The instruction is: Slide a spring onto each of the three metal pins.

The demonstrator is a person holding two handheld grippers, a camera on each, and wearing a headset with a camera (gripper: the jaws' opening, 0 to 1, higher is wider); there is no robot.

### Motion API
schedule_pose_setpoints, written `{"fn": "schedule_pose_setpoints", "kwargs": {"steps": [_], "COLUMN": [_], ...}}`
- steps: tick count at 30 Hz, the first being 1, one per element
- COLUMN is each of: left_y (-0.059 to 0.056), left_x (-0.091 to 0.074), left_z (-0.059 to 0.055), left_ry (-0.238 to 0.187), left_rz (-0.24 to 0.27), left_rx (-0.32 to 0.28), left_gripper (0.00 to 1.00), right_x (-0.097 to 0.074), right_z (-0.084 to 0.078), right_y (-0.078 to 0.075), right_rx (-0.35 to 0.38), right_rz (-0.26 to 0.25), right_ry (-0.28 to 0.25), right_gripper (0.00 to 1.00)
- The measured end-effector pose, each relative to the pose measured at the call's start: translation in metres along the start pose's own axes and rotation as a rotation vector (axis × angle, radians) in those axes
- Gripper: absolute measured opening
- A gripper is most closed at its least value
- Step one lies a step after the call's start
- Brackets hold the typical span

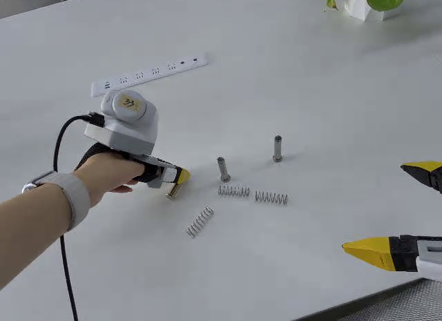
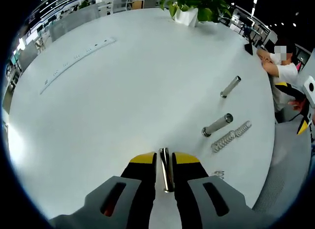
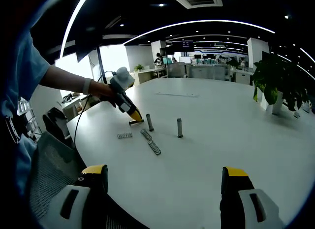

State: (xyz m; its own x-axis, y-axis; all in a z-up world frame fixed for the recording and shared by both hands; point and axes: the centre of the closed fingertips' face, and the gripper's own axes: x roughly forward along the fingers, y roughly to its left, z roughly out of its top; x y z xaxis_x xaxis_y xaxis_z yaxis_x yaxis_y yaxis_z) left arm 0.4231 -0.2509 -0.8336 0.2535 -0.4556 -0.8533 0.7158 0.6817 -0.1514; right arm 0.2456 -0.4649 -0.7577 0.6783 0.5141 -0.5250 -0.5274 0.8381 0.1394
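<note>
- A power strip (image 1: 148, 74) lies beyond the left gripper (image 1: 176, 183). The yellow sticker on that gripper's round top is unreadable.
- In the left gripper view, the jaws are clenched on a pin (image 2: 166, 167) that runs lengthwise between them.
- Right of those jaws, a second pin (image 1: 223, 169) and a third pin (image 1: 277, 148) stand upright, with three springs (image 1: 233, 190) lying flat nearby.
- The right gripper (image 1: 387, 209) is spread wide and holds nothing. It is well apart from the springs.
- A plant (image 1: 366, 0) sits far ahead of it.

The surface (image 1: 311, 86) is smooth, matt white. The pins (image 1: 277, 148) and springs (image 1: 271, 197) are bright metal. The left gripper (image 1: 178, 182) is matt plastic.
</note>
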Motion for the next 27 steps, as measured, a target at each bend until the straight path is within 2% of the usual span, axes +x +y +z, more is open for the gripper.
{"fn": "schedule_pose_setpoints", "kwargs": {"steps": [11,22,27], "left_y": [0.001,-0.001,0.000], "left_x": [0.005,0.007,0.007], "left_z": [0.000,-0.001,-0.001], "left_ry": [0.017,0.054,0.052], "left_rz": [0.015,0.051,0.061], "left_rx": [-0.001,0.032,0.004], "left_gripper": [0.05,0.05,0.05], "right_x": [0.000,0.002,0.003], "right_z": [-0.006,-0.010,-0.011], "right_y": [0.005,0.010,0.011], "right_rx": [-0.010,-0.024,-0.032], "right_rz": [0.009,0.024,0.027], "right_ry": [0.015,0.028,0.033], "right_gripper": [0.95,0.95,0.95]}}
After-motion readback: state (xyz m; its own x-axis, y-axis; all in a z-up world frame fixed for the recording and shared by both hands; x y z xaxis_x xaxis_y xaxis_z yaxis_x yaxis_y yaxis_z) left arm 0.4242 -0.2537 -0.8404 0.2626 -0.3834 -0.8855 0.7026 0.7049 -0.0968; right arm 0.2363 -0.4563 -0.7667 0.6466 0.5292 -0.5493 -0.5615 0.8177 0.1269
